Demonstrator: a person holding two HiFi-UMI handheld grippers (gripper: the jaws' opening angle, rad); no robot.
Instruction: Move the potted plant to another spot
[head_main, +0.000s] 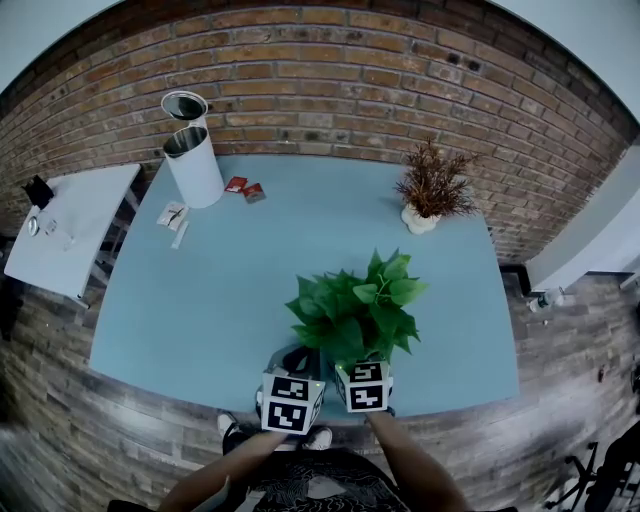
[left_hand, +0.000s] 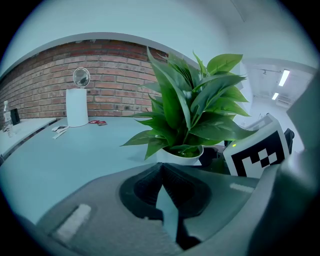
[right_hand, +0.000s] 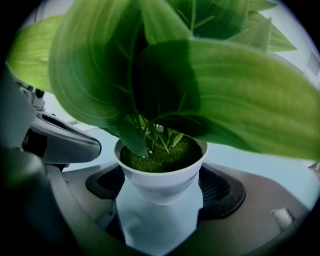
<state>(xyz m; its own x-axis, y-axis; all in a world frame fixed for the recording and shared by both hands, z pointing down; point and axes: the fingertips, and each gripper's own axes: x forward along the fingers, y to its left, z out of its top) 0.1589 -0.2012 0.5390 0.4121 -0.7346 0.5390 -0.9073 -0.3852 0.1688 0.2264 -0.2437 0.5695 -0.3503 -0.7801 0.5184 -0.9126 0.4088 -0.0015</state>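
The potted plant (head_main: 355, 310), broad green leaves in a small white pot, stands near the front edge of the light blue table (head_main: 200, 300). In the right gripper view the white pot (right_hand: 160, 182) sits between the two jaws, its rim against both pads, and leaves fill the top of the view. My right gripper (head_main: 364, 368) is shut on the pot, half hidden under the leaves. My left gripper (head_main: 298, 360) hangs just left of the pot (left_hand: 182, 155), touching nothing. Its pads (left_hand: 150, 187) meet at the tip and hold nothing.
A white cylindrical bin (head_main: 193, 165) stands at the back left, with red packets (head_main: 245, 188) and white sachets (head_main: 172, 215) beside it. A dried brown plant in a white pot (head_main: 432, 190) is at the back right. A white side table (head_main: 70, 225) stands left. A brick wall runs behind.
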